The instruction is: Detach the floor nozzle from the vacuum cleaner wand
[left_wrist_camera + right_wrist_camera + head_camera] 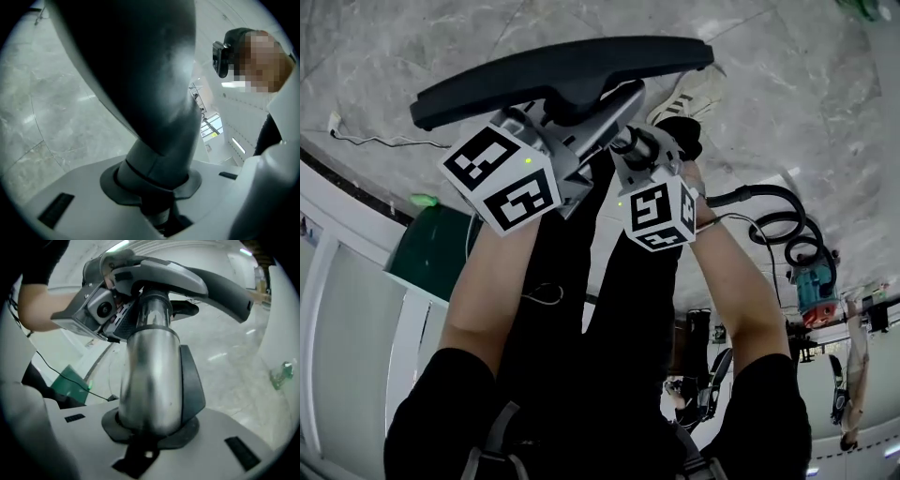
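The black floor nozzle [553, 75] hangs crosswise above the marble floor, its neck toward me. My left gripper [574, 120] is shut on the nozzle's dark neck [154, 117], which fills the left gripper view and sits between the jaws [157, 187]. My right gripper [642, 152] is shut on the silver wand tube [150, 366] just behind the joint. In the right gripper view the wand runs up from the jaws [150, 427] to the nozzle [197, 282], with the left gripper [101, 310] clamped beside the joint.
A black ribbed hose [778, 211] curls on the right toward the teal vacuum body [814, 291]. A green box [436, 248] stands at the left by a white wall edge. A thin cable [384, 141] lies on the floor. The person's shoe [689, 94] is under the nozzle.
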Available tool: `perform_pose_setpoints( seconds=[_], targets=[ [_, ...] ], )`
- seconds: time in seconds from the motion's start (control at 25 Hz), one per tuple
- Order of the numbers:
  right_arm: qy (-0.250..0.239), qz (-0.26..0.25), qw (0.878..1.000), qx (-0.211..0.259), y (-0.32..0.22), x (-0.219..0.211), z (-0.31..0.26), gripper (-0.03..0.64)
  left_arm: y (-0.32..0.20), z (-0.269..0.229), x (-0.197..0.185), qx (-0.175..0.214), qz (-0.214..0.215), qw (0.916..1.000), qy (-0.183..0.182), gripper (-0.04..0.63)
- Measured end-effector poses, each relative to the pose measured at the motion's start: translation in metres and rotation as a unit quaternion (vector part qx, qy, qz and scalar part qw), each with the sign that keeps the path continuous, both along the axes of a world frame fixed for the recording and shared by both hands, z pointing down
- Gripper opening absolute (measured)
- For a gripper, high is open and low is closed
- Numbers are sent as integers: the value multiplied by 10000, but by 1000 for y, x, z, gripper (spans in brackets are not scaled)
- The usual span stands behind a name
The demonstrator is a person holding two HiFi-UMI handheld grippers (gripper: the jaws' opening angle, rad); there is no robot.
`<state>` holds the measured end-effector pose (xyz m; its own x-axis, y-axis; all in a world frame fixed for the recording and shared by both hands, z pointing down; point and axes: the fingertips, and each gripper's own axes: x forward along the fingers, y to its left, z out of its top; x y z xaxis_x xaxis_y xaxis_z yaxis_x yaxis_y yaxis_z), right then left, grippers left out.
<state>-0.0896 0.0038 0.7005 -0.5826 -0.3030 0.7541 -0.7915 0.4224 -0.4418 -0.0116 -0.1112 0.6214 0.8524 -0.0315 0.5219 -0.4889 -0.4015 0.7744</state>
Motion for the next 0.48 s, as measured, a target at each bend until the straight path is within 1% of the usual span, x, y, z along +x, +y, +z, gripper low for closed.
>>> perform_pose_setpoints(
  seconds=[0.04,0.08,0.12,0.16,0.2,0.24,0.28,0.32,0.36,0.4,0.44,0.48],
  targets=[
    [-63,-8,10000,-1,1,-2,1,99,-1,1,-1,44,19,10000,-80,114],
    [-495,-208,9985,-140,6,-8,-2,97,0,0,-1,66,40,9999,-115,114],
    [-1185,-548,9907,-384,14,-15,-9,97,0,-1,-1,81,81,9999,-91,112],
    [-1988,-941,9731,-679,23,-22,-20,97,1,-3,0,84,154,9998,-10,112],
    [-2789,-1306,9463,-982,32,-28,-34,97,2,-7,1,64,262,9996,120,111],
    [-3519,-1587,9139,-1254,38,-32,-51,97,3,-13,2,29,402,9987,304,112],
    [-4141,-1768,8808,-1467,42,-34,-69,97,4,-21,2,-10,548,9971,532,111],
    [-4605,-1864,8527,-1614,44,-36,-85,93,3,-30,2,-62,653,9950,752,112],
    [-4827,-1894,8382,-1689,45,-37,-97,83,2,-38,1,-130,687,9933,920,112],
    [-4733,-1858,8448,-1666,43,-38,-101,79,1,-44,-1,-176,671,9922,1032,112],
    [-4299,-1740,8730,-1506,38,-39,-96,76,-1,-50,-3,-141,653,9916,1111,112],
    [-3554,-1519,9144,-1201,27,-38,-84,73,-5,-56,-4,-4,663,9910,1165,112]
  ],
)
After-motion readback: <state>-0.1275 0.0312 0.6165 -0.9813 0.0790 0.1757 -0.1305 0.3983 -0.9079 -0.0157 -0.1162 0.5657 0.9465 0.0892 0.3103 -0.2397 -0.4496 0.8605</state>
